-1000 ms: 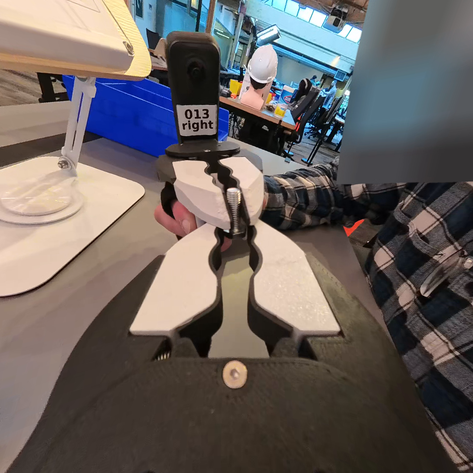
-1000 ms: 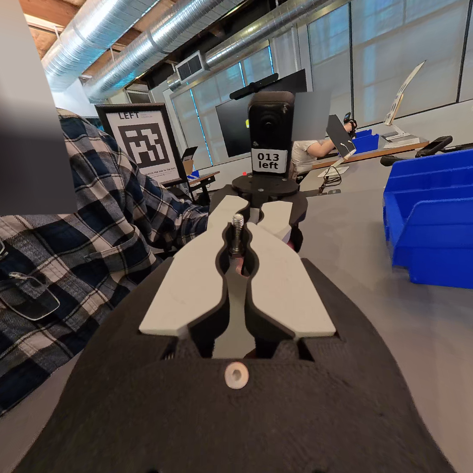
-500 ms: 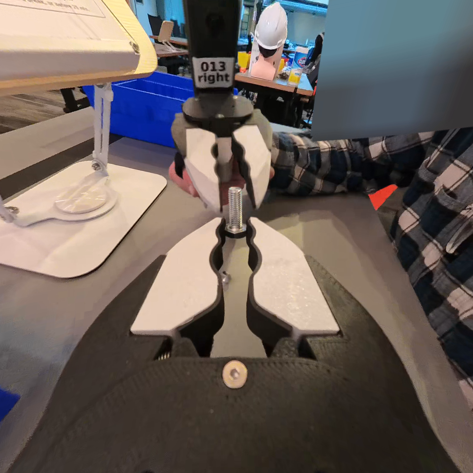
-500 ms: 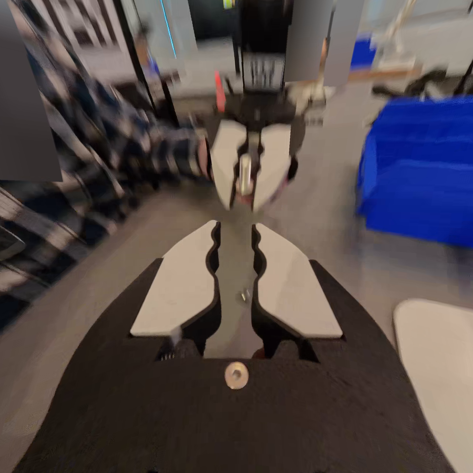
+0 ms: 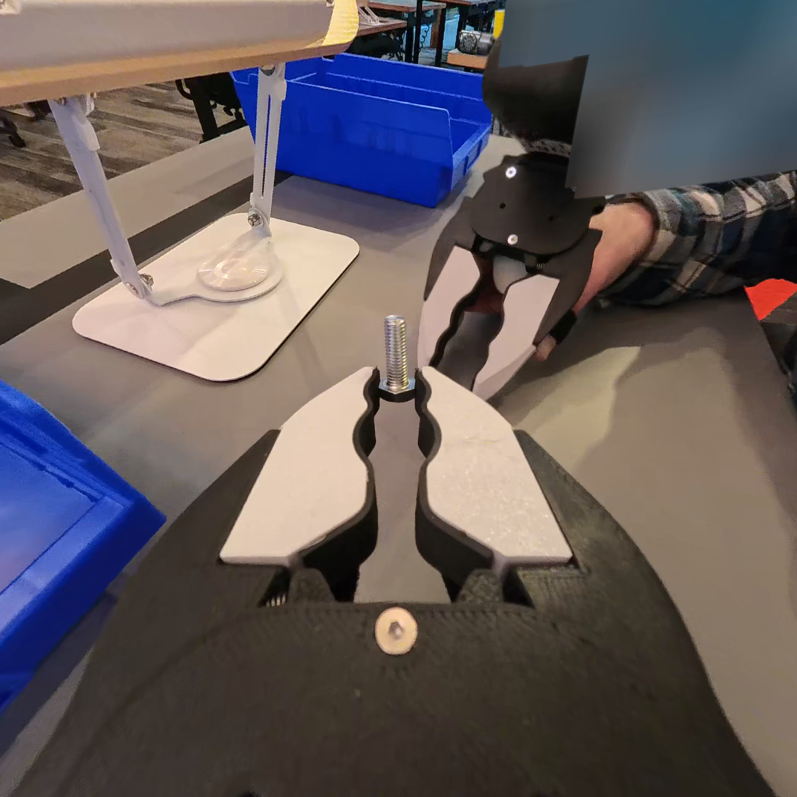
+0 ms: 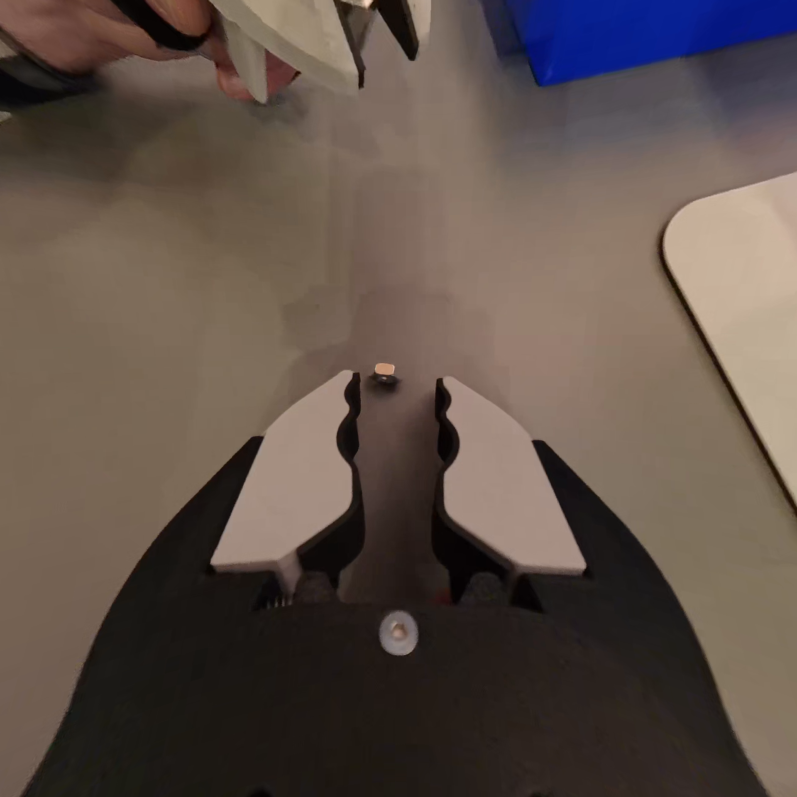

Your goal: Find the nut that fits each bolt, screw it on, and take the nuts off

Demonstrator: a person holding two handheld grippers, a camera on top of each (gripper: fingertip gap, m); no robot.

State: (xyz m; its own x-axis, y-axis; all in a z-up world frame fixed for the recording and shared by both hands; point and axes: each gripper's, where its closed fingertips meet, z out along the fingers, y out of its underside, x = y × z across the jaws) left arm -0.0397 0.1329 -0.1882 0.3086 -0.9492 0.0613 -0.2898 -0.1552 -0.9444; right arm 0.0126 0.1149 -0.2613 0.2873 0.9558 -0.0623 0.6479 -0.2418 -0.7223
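Note:
My left gripper (image 5: 396, 379) is shut on the hex head of a silvery bolt (image 5: 395, 345). The bolt stands upright, and its bare thread rises above my fingertips. My right gripper (image 6: 396, 379) is open and empty and points down at the grey table (image 6: 172, 280). A small silvery nut (image 6: 385, 371) lies on the table just past its fingertips, nearer the left finger (image 6: 310, 431), with neither pad touching it. The right gripper also shows in the left wrist view (image 5: 463, 371), low over the table just right of the bolt. The left gripper shows blurred at the top of the right wrist view (image 6: 302, 39).
A blue bin (image 5: 379, 138) stands at the back, and another blue bin (image 5: 51, 517) is close on my left. A white stand with a flat base (image 5: 215, 310) is to the left of the bolt, and its base also shows in the right wrist view (image 6: 742, 323). A person's hand and plaid sleeve (image 5: 711, 241) lie on the right. The gap from one gripper's tips to the other's is roughly 10 cm. Both grippers' tips are roughly 20 cm from the flat base (image 5: 215, 310).
My right gripper was shut at the bolt's thread, then opened, drew back and tipped down towards the table. The nut left its grasp and lies on the table. The left gripper still holds the bolt.

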